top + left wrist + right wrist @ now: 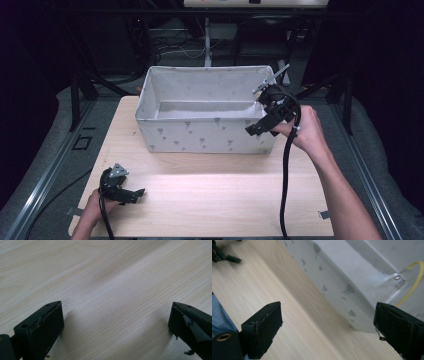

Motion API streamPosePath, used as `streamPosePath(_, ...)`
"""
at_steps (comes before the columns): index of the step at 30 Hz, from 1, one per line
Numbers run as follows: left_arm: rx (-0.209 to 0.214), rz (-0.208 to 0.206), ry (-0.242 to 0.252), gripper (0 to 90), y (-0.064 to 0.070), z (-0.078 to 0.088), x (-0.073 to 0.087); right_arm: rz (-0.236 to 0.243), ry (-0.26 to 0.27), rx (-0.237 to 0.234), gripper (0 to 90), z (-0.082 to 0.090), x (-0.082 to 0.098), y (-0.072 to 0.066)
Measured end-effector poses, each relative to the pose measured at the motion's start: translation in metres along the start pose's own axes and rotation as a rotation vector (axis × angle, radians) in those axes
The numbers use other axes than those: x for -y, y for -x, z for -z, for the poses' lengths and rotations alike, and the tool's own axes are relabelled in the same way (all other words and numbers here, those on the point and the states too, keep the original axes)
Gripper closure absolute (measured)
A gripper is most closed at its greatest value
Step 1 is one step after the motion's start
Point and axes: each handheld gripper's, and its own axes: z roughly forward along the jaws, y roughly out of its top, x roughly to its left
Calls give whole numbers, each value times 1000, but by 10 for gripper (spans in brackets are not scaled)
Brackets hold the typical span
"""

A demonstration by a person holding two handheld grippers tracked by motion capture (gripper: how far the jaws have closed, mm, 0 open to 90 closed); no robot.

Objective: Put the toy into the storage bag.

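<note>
At the near left corner of the worktop (210, 200), the left gripper (140, 191) lies low in the person's left hand (95, 210), jaws pointing right across bare wood. The left gripper view has its jaws spread wide with nothing between them, so it is released and idle. Little can go wrong there, beyond its trailing cable dragging if the hand lifts.

Toward the middle, the grey fabric bin (200, 135) with small printed marks stands on the far half of the worktop, open at the top. I cannot tell what lies inside; the right gripper view hints at a thin yellow loop (415, 282) within.

At the right, the right gripper (257, 129) hangs at the bin's near right corner, held by the right hand (307, 132) with the wrist cocked and the forearm coming in from below. Its jaws stand wide apart, straddling the bin's front wall (342, 287) without closing on it. The risk, as I judge it, is that the soft wall buckles or the whole bin slides if the jaws pinch only the corner, or that the pads slip off the fabric.
</note>
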Motion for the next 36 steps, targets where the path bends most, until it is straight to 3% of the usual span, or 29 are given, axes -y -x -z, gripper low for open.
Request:
streamPosePath(10, 1, 0, -2, 0, 0, 0, 0, 6, 20, -39, 40, -27, 35, -20)
streamPosePath(20, 1, 1, -2, 0, 0, 0, 0, -25, 22, -59, 31, -55, 76, -28)
streamPosePath(36, 1, -2, -5, 0, 0, 0, -1, -57, -102, -77, 30, -113, 122, -33)
